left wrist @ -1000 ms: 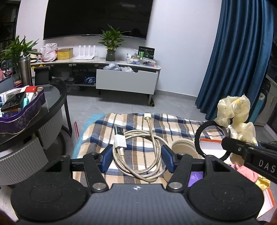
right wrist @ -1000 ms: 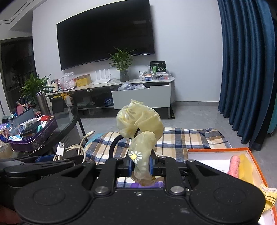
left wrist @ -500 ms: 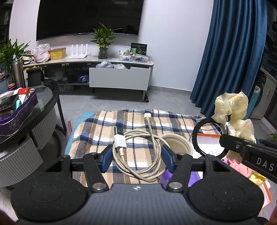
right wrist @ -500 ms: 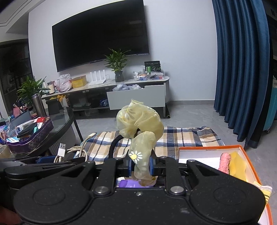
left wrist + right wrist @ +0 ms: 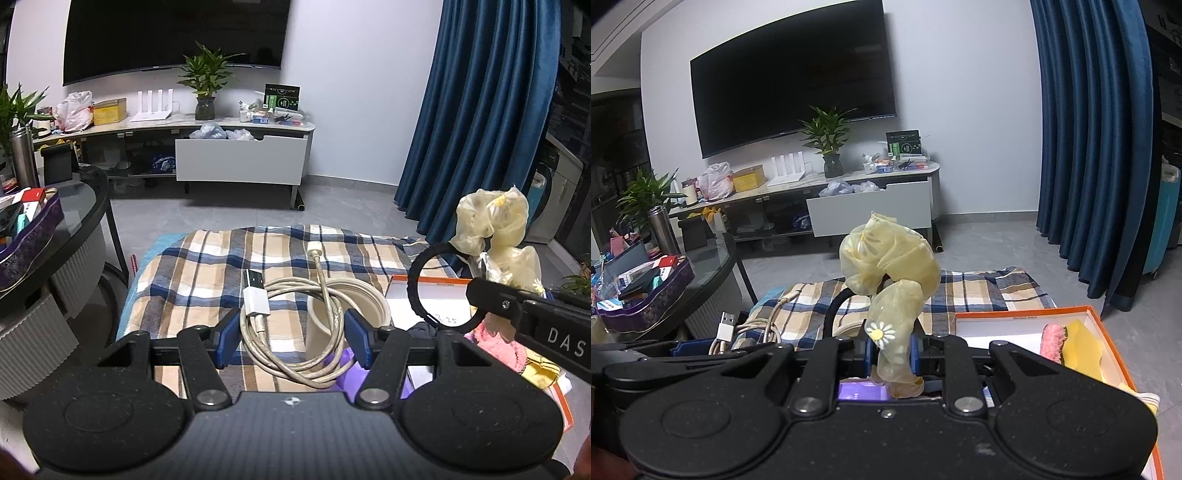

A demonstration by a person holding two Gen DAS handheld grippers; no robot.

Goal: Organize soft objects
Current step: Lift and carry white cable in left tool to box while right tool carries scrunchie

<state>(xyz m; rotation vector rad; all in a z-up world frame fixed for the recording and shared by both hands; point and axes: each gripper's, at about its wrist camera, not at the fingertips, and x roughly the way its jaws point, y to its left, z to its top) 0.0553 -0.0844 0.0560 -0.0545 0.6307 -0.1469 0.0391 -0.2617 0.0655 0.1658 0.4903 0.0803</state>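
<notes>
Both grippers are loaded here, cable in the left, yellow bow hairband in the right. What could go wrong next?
1. The right gripper pinches only the bow's thin fabric tail; the hairband could slip out.
2. The coiled cable sits loosely between the left gripper pads, its loops and USB plug free to snag.

Your work surface is a low stand covered by a plaid cloth [image 5: 221,269], set on grey floor tiles [image 5: 343,206]. On the cloth you have a beige tape roll [image 5: 373,299], and at the right an orange-rimmed box [image 5: 1027,314] whose far edge rests on the cloth. A purple item [image 5: 345,363] sits near the roll; you cannot tell what it is. To the left, a round glass table [image 5: 79,221] carries a purple tray [image 5: 37,229] of small boxes.
</notes>
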